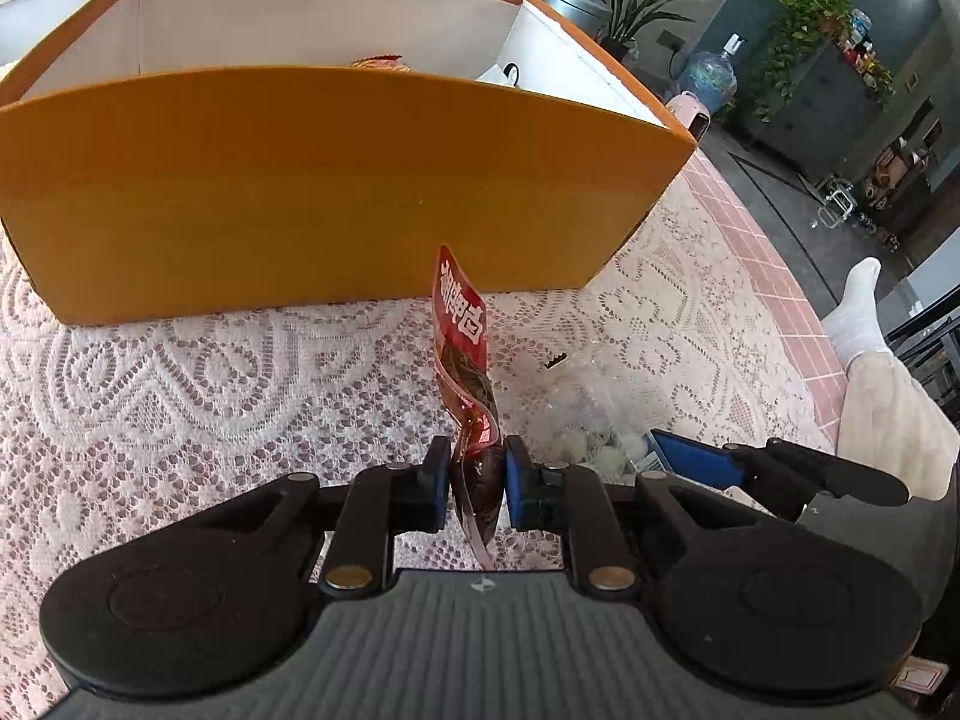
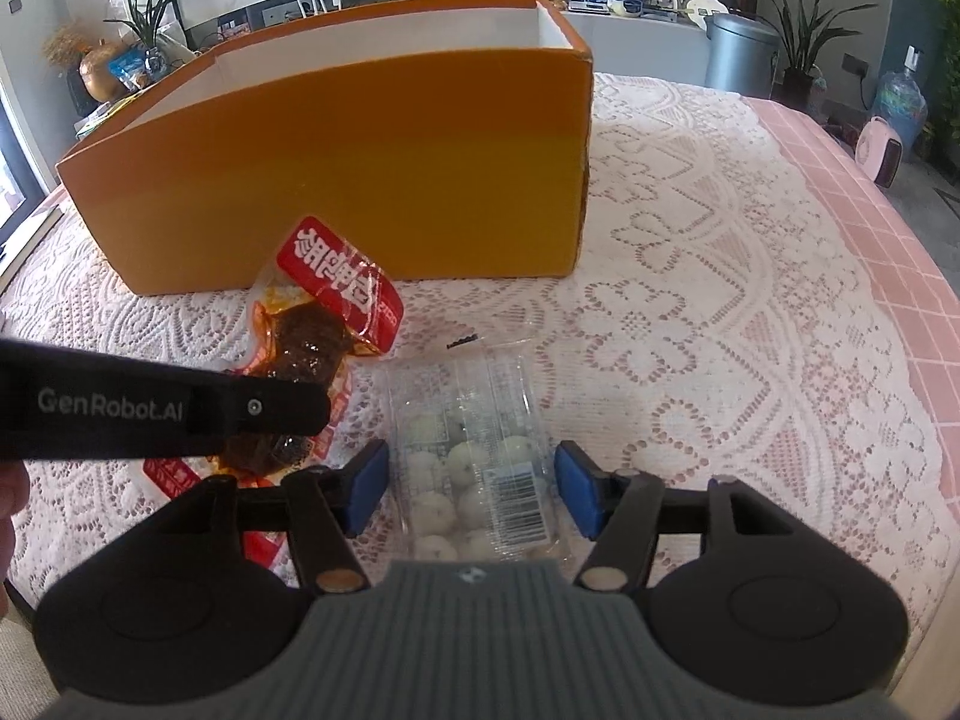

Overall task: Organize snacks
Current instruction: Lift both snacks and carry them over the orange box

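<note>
My left gripper (image 1: pixel 478 468) is shut on the lower end of a red snack packet (image 1: pixel 462 312) with dark contents, which stands up on edge in front of the orange cardboard box (image 1: pixel 300 192). In the right wrist view the same red packet (image 2: pixel 336 288) lies left of centre, with the left gripper's black finger (image 2: pixel 270 408) across it. My right gripper (image 2: pixel 471 480) is open and straddles a clear packet of white balls (image 2: pixel 474 450) lying on the lace cloth; its blue pads (image 2: pixel 369 480) stand just off the packet's sides. The open-topped box (image 2: pixel 360 168) stands behind both packets.
A white lace cloth (image 2: pixel 690 300) covers the table over a pink checked one (image 2: pixel 870 240), which runs to the right edge. Inside the box a snack (image 1: pixel 378 63) and a white item (image 1: pixel 504 75) show. A person's leg in a white sock (image 1: pixel 858 312) is at the right.
</note>
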Demonstrator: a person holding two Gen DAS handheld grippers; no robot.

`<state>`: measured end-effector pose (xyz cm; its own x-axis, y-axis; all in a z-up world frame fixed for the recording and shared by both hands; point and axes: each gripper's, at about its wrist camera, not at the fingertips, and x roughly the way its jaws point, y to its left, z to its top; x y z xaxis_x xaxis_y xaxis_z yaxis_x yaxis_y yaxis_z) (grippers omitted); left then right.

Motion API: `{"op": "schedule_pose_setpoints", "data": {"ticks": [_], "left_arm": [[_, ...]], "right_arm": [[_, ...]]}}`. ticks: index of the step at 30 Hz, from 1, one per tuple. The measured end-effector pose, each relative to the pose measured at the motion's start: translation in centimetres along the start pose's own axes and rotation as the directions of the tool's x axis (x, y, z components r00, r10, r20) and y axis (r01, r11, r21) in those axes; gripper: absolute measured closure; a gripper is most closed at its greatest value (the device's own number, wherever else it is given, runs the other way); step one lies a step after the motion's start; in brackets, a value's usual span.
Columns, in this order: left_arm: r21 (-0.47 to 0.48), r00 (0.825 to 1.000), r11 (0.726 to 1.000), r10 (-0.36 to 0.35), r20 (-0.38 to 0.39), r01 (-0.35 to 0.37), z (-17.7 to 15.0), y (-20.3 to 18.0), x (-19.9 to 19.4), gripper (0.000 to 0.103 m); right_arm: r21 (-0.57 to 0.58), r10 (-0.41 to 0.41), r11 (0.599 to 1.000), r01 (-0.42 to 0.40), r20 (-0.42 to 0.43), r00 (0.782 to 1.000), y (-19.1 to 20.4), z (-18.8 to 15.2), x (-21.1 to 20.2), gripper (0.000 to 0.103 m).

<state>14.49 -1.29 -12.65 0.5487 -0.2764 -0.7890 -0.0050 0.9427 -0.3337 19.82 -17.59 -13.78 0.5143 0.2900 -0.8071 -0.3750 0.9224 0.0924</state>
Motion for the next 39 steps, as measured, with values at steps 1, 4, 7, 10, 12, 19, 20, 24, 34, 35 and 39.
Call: {"op": "schedule_pose_setpoints", "data": {"ticks": [1,4,7,10,12,19,20,24,34,35,39], "left_arm": [[0.005,1.000,1.000,0.004,0.001,-0.004,0.0,-0.1,0.0,0.084],[0.007,1.000,1.000,0.008,-0.002,-0.008,0.1,-0.3,0.1,0.084],[0.002,1.000,1.000,0.006,-0.005,-0.006,0.2,-0.3,0.3,0.084],[0.000,1.000,1.000,0.005,0.000,-0.005,0.2,-0.3,0.0,0.084],[0.000,1.000,1.000,0.004,0.003,-0.004,0.2,-0.2,-0.3,0.084],[0.005,1.000,1.000,0.006,0.015,-0.006,-0.1,0.0,-2.0,0.084],[0.006,1.000,1.000,0.006,0.018,-0.006,-0.1,0.0,-2.4,0.084],[0.015,0.999,1.000,0.015,0.031,-0.015,-0.2,-0.2,-4.0,0.084],[0.023,0.994,0.998,0.062,0.088,-0.065,0.0,-0.7,-9.0,0.084],[0.024,0.993,0.997,0.067,0.097,-0.070,0.1,-0.7,-9.5,0.084],[0.016,0.988,0.997,0.071,0.137,-0.074,0.4,-0.6,-11.5,0.084]], "right_arm": [[0.006,-0.001,1.000,0.001,0.002,1.000,0.0,0.1,0.0,0.042],[0.006,-0.005,1.000,0.005,0.010,1.000,0.0,0.1,0.1,0.042],[-0.020,-0.023,1.000,0.024,0.022,0.999,0.2,-0.1,0.0,0.047],[-0.013,-0.023,1.000,0.023,0.025,0.999,0.1,-0.1,-0.1,0.048],[-0.011,-0.029,1.000,0.029,0.025,0.999,0.1,-0.1,-0.2,0.049],[0.059,-0.068,0.996,0.066,0.028,0.997,-1.1,-0.1,-0.9,0.051],[0.072,-0.069,0.995,0.067,0.029,0.997,-1.4,-0.1,-1.1,0.051],[0.105,-0.067,0.993,0.062,0.051,0.996,-1.8,0.0,-2.7,0.051],[0.077,-0.032,0.997,0.024,0.104,0.994,0.4,1.1,-7.2,0.051],[0.077,-0.028,0.997,0.020,0.108,0.994,0.6,1.2,-7.7,0.051],[0.093,0.007,0.995,-0.020,0.130,0.991,1.1,1.8,-9.9,0.051]]}}
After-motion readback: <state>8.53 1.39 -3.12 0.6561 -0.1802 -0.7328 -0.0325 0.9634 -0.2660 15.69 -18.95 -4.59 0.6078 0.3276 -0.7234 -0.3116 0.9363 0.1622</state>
